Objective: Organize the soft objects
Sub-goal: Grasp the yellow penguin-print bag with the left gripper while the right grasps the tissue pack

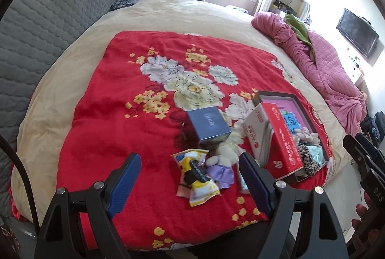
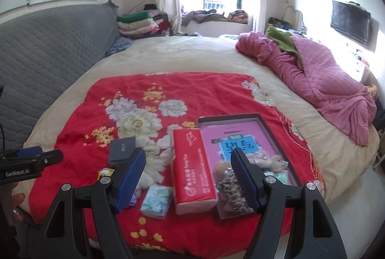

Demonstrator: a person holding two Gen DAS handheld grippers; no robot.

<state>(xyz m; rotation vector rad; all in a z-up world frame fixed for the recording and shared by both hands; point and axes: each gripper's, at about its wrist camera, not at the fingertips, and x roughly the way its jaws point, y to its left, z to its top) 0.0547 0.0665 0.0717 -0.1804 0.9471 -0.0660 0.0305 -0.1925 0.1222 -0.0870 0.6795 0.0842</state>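
Left claw [image 1: 190,183] and right claw [image 2: 189,178] both agape, empty, above red blanket's [image 1: 115,114] near edge; snack packet [image 1: 195,177], plush toy [image 1: 222,154], tissue pack [image 2: 156,198] just beyond; farther, red carton [image 2: 192,169] leaning on tray [image 2: 231,118] holding leopard scrunchie [image 2: 231,189]

"CenRobot.AI" is read on the left gripper [image 2: 26,163] at nine o'clock; "DAS" is seen on the right gripper [image 1: 368,169] at three o'clock.
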